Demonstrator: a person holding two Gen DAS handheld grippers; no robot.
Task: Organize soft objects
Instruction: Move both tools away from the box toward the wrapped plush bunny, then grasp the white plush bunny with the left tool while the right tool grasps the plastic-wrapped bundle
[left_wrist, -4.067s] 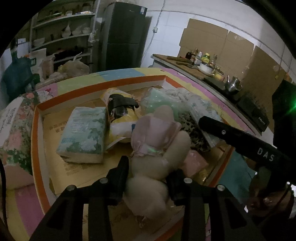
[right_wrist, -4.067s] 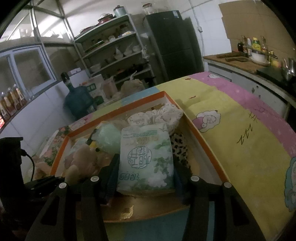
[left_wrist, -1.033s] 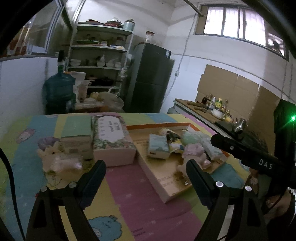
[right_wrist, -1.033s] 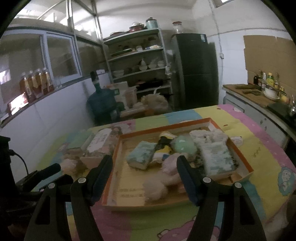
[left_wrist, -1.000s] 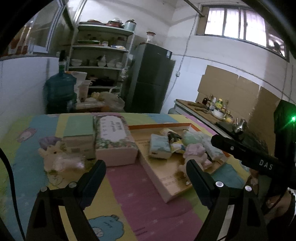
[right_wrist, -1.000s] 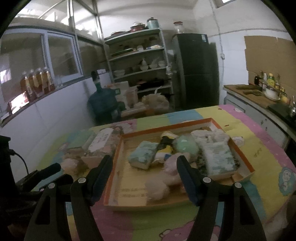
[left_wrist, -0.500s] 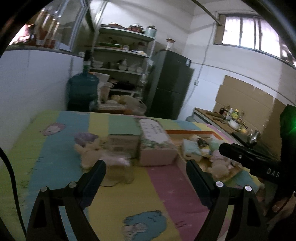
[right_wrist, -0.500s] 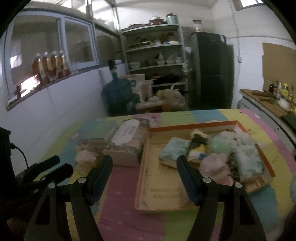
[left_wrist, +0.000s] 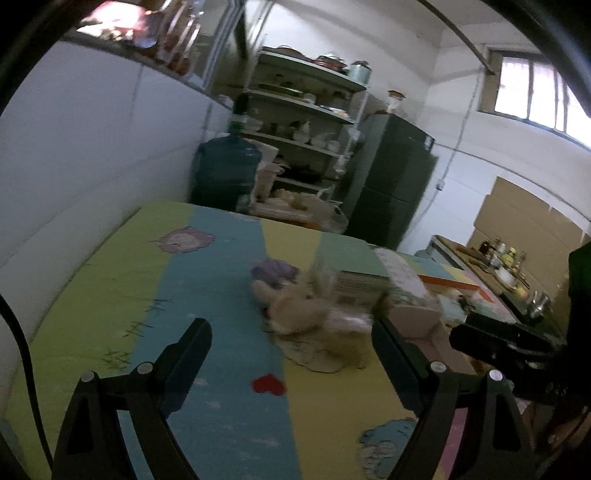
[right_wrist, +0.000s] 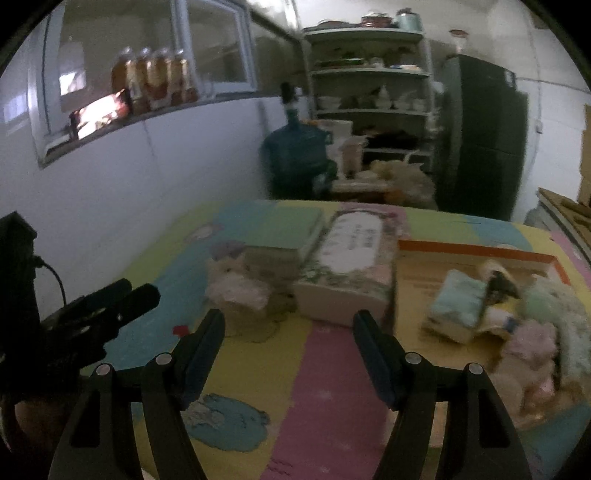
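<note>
Though blurred, plush toy (left_wrist: 314, 317) beside boxes (right_wrist: 314, 258).

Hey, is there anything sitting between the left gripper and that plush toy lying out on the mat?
Nothing visible does. The left gripper is open and empty, and only bare mat lies between its fingers and the plush toy. The boxes sit behind the toy, on its far side.

White walls (left_wrist: 110, 140) all round. Upper right: barred window (left_wrist: 532, 99), daylight. Centre back: metal shelving (right_wrist: 369, 74) with crockery, dark refrigerator (right_wrist: 484, 147) beside, blue water jug (right_wrist: 295, 158) below. Upper left: glazed ledge with bottles (right_wrist: 155, 81).
</note>
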